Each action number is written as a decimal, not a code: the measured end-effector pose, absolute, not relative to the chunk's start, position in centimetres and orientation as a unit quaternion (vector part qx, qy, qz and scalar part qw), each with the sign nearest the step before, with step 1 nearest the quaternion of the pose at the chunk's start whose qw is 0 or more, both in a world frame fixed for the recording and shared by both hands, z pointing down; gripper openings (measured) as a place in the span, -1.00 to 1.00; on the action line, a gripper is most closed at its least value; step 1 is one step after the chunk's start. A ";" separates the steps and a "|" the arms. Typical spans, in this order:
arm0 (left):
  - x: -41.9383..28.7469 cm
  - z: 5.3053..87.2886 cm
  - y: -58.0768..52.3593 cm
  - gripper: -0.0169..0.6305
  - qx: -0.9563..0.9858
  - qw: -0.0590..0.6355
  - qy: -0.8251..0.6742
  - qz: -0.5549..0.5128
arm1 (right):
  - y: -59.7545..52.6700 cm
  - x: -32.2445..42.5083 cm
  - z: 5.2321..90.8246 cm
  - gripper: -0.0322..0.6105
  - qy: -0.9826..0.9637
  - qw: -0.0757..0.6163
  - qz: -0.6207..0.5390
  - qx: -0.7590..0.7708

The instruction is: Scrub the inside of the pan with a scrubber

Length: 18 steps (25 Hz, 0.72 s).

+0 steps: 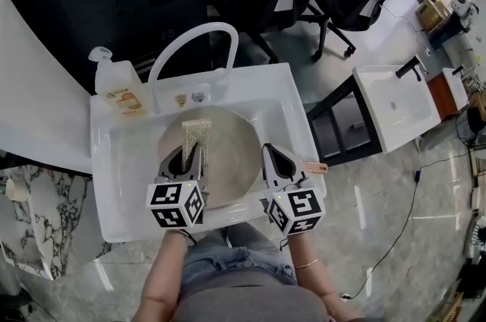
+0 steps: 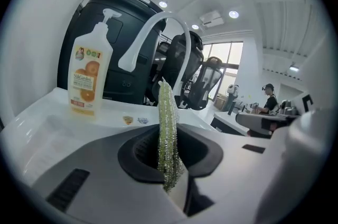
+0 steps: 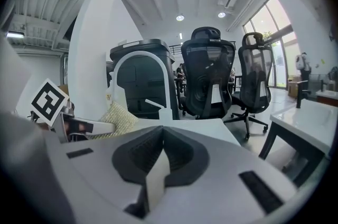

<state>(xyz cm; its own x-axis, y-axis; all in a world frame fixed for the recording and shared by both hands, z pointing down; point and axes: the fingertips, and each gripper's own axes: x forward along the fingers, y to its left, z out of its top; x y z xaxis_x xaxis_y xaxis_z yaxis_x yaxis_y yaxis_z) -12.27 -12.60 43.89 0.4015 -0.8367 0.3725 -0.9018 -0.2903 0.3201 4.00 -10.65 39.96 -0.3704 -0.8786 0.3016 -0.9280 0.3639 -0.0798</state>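
Left tongs [image 1: 190, 155] pinch a glittery green scrubber [image 1: 197, 132], held out over the grey pan [image 1: 239, 153]; contact with the pan cannot be told. Pan sits in the white sink [image 1: 114, 168], its wooden handle [image 1: 317, 167] sticking out right over the rim. Right tongs [image 1: 273, 157] are pressed together with nothing seen between them, at the pan's right edge by the handle. Soap bottle [image 1: 120, 91] stands on the sink's back ledge, beside the arched faucet [image 1: 194, 43].
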 end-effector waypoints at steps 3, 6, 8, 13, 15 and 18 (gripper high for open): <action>-11.2 44.7 -13.1 -0.74 0.804 0.252 -0.533 0.077 | -11.2 5.0 40.3 -0.87 -0.813 0.107 0.121 0.559; -9.8 45.5 -13.4 -0.74 0.809 0.257 -0.521 0.089 | -11.7 6.0 40.7 -0.87 -0.809 0.107 0.126 0.564; -9.0 46.0 -13.6 -0.74 0.812 0.261 -0.514 0.095 | -12.0 6.7 41.0 -0.87 -0.806 0.105 0.132 0.567; -6.6 47.4 -14.1 -0.74 0.824 0.271 -0.485 0.111 | -12.6 8.2 42.2 -0.87 -0.796 0.108 0.147 0.577; -5.5 48.1 -14.0 -0.74 0.833 0.283 -0.460 0.116 | -12.6 8.7 42.8 -0.87 -0.791 0.113 0.154 0.581; -3.8 49.3 -13.8 -0.74 0.845 0.302 -0.423 0.125 | -12.7 9.5 43.7 -0.87 -0.783 0.120 0.164 0.588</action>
